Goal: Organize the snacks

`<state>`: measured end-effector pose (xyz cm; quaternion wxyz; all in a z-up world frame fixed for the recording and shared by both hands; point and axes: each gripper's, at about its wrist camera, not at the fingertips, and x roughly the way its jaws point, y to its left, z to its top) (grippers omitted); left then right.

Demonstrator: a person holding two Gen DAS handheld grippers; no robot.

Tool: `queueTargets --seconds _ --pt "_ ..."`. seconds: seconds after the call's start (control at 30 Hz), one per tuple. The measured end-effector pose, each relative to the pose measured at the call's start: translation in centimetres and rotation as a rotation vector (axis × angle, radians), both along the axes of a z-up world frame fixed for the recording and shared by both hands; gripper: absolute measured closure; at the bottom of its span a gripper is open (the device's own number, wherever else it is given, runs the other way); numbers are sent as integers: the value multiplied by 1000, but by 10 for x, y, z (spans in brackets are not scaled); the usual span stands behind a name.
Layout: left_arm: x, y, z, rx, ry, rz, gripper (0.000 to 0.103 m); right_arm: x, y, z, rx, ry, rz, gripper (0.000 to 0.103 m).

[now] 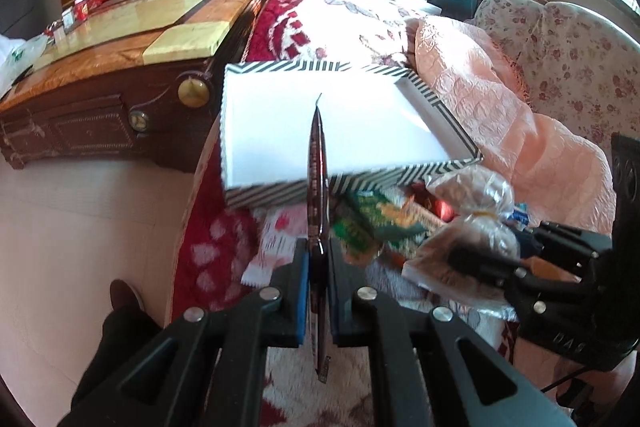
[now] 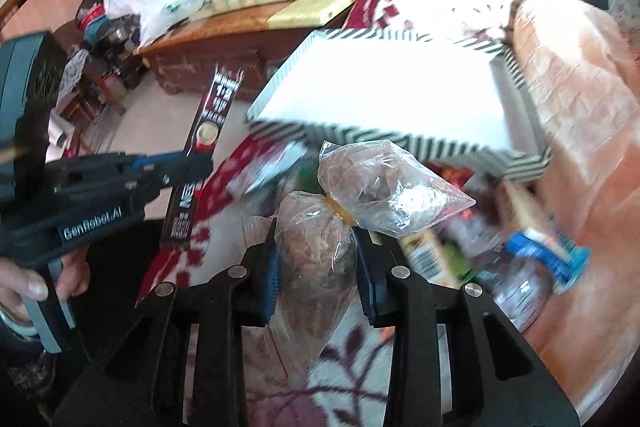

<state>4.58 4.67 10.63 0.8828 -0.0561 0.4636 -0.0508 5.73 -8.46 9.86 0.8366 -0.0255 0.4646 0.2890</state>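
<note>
My left gripper (image 1: pixel 319 259) is shut on a thin dark red coffee sachet (image 1: pixel 317 163), seen edge-on and pointing toward the box. The same sachet (image 2: pixel 216 107) shows its printed face in the right wrist view, pinched by the left gripper (image 2: pixel 196 163). A clear tied bag of brown snacks (image 2: pixel 384 187) is squeezed between the blue pads of my right gripper (image 2: pixel 316 255), lifted off the bed. A white box with a black-and-white striped rim (image 1: pixel 280 67) lies open on the bed just beyond both grippers. Loose snack packets (image 1: pixel 376 219) are piled in front of it.
A peach quilt (image 1: pixel 520 131) bulges to the right of the box. A wooden cabinet (image 1: pixel 120 67) stands left of the bed across a strip of pale floor. More packets, one of them blue (image 2: pixel 532 251), lie right of the bag. A hand (image 2: pixel 32 283) holds the left gripper's handle.
</note>
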Motion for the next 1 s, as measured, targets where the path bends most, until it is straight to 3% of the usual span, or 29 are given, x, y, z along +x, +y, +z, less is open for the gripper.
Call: queueTargets --seconds 0.53,1.0 --pt "83 1 -16 68 -3 32 93 88 8 6 -17 -49 -24 72" --pt "156 11 -57 20 95 61 93 170 26 -44 -39 61 -36 72"
